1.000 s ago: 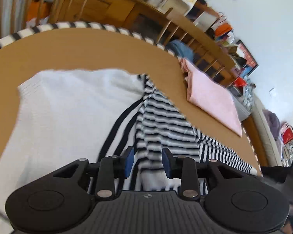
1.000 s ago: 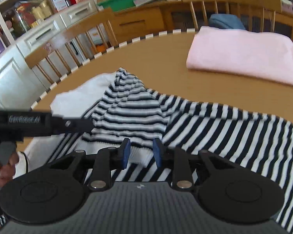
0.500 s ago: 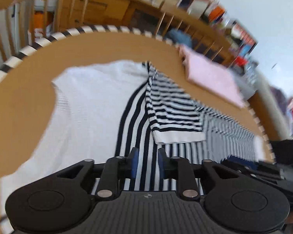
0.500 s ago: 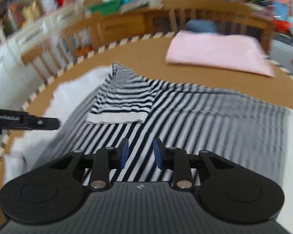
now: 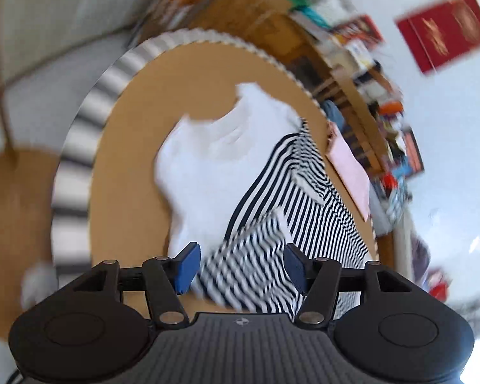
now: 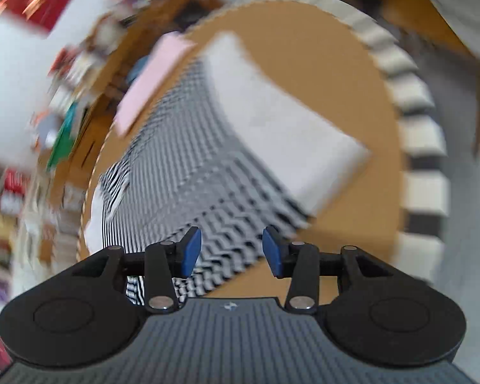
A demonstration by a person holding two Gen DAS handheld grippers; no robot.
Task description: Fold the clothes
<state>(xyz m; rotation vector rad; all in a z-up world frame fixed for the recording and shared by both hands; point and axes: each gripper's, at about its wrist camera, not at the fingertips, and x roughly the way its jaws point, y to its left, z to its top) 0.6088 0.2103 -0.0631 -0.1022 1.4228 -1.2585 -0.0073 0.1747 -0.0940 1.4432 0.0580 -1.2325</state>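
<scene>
A white and black-striped sweater (image 5: 227,172) lies spread on the round wooden table (image 5: 124,160). One striped sleeve (image 5: 307,163) is folded over its body. My left gripper (image 5: 240,268) is open and empty, held above the near striped sleeve (image 5: 249,256). In the right wrist view the sweater's striped part (image 6: 188,172) and white part (image 6: 281,121) lie on the table (image 6: 336,73). My right gripper (image 6: 231,252) is open and empty above the striped hem. Both views are blurred by motion.
A folded pink cloth (image 5: 352,172) lies on the far side of the table; it also shows in the right wrist view (image 6: 153,76). A black-and-white striped band (image 5: 80,166) rims the table. Wooden chairs and cluttered shelves (image 5: 361,64) stand behind it.
Both grippers have pulled back and risen away from the sweater and swung sideways. Their jaws have opened wider. The folded sleeve stays lying on the sweater's body.
</scene>
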